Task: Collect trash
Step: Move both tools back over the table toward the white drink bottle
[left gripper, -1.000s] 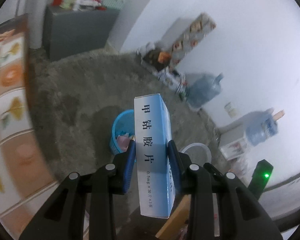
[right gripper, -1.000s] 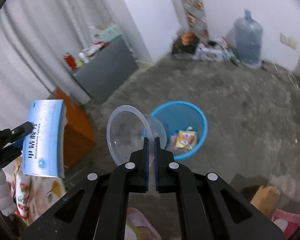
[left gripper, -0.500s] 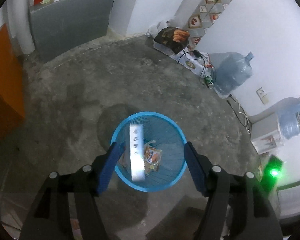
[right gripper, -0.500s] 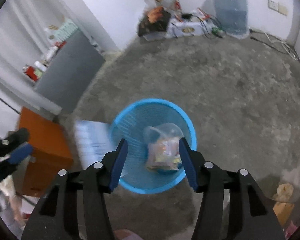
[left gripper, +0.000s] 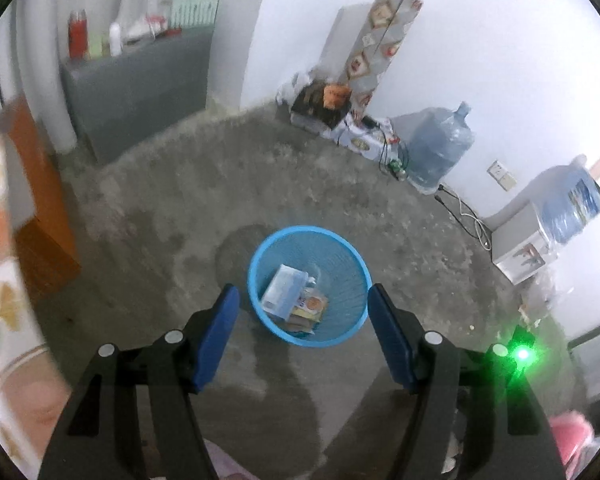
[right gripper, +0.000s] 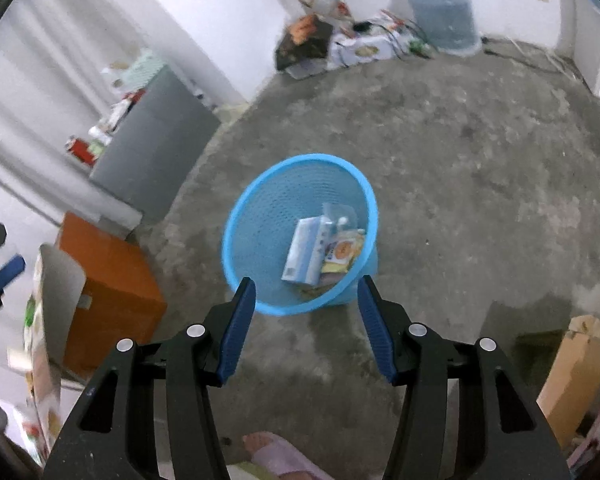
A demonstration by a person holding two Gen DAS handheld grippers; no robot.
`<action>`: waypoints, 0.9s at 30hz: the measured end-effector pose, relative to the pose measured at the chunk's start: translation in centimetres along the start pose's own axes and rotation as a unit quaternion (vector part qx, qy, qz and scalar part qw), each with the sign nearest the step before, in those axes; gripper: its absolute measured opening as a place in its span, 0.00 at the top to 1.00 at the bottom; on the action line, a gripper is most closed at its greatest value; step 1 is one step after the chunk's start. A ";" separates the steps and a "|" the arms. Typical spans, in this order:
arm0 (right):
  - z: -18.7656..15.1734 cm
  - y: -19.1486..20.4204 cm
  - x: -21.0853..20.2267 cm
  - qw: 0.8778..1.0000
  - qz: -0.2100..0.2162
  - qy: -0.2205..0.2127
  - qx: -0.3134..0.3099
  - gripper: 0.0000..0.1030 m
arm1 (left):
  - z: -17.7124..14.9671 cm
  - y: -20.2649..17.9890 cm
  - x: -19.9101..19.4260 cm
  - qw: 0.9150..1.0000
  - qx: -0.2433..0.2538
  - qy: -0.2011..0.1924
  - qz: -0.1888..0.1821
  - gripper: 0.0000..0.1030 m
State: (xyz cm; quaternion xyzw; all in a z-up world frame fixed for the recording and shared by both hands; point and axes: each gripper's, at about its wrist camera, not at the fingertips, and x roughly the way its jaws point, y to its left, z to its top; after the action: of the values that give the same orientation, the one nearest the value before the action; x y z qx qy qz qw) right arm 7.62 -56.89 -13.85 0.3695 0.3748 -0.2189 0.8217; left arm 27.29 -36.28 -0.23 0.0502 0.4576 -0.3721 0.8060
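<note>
Two hand-held tools hang above a blue mesh wastebasket (left gripper: 309, 286) standing on a bare concrete floor (left gripper: 228, 184). The left tool (left gripper: 303, 308) has its blue-padded jaws spread wide with nothing between them, and the basket shows in the gap below. The right tool (right gripper: 306, 304) is likewise spread and empty, framing the basket's near rim (right gripper: 300, 236).

Inside the basket lies a pale blue and white carton (right gripper: 305, 256), tilted against the mesh wall, beside an orange and yellow snack packet (right gripper: 340, 254). A clear plastic cup (right gripper: 338, 216) rests behind them, hard to make out against the mesh.

An orange cabinet (right gripper: 108, 284) stands near the basket, at the left in the right wrist view, with a grey cabinet (right gripper: 156, 148) further back along a curtained wall, its top crowded with small items too blurred to name. A large water bottle (left gripper: 436, 148) sits on the floor by the far white wall, next to a tall patterned roll (left gripper: 380, 40) leaning in the corner and a heap of bags and boxes at its foot. A second water bottle (left gripper: 572, 200) sits atop a white dispenser at the right edge of the left wrist view. A brown cardboard box (right gripper: 572, 376) stands at the lower right of the right wrist view.
</note>
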 end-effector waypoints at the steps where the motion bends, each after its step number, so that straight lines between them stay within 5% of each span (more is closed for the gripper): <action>1: -0.3 0.6 -0.7 1.000 0.005 -0.006 -0.008 0.47 | -0.6 0.1 -1.5 1.000 0.003 -0.011 0.001 0.37; 6: -2.4 5.0 -4.6 0.996 0.025 -0.034 -0.073 0.40 | -3.8 1.2 -8.8 0.998 0.001 -0.066 0.008 0.34; 11: -4.3 9.9 -8.6 0.985 0.032 -0.073 -0.153 0.31 | -9.3 3.3 -15.8 0.989 0.018 -0.130 0.062 0.27; 16: -7.0 13.9 -13.4 0.964 0.047 -0.142 -0.218 0.12 | -15.0 5.7 -20.2 0.984 0.043 -0.132 0.115 0.26; 21: -9.0 17.1 -15.2 0.947 0.067 -0.155 -0.273 0.07 | -20.0 9.2 -24.8 0.979 -0.006 -0.154 0.134 0.25; 27: -10.3 18.9 -16.6 0.941 0.108 -0.134 -0.290 0.07 | -25.5 12.2 -28.3 0.971 -0.064 -0.175 0.153 0.24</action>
State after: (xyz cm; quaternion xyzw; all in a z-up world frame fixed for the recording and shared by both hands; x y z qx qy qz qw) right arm 4.68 -35.62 2.82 0.1210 0.2660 -0.0580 0.9546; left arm 8.66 -1.09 3.83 0.0025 0.3195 -0.2174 0.9223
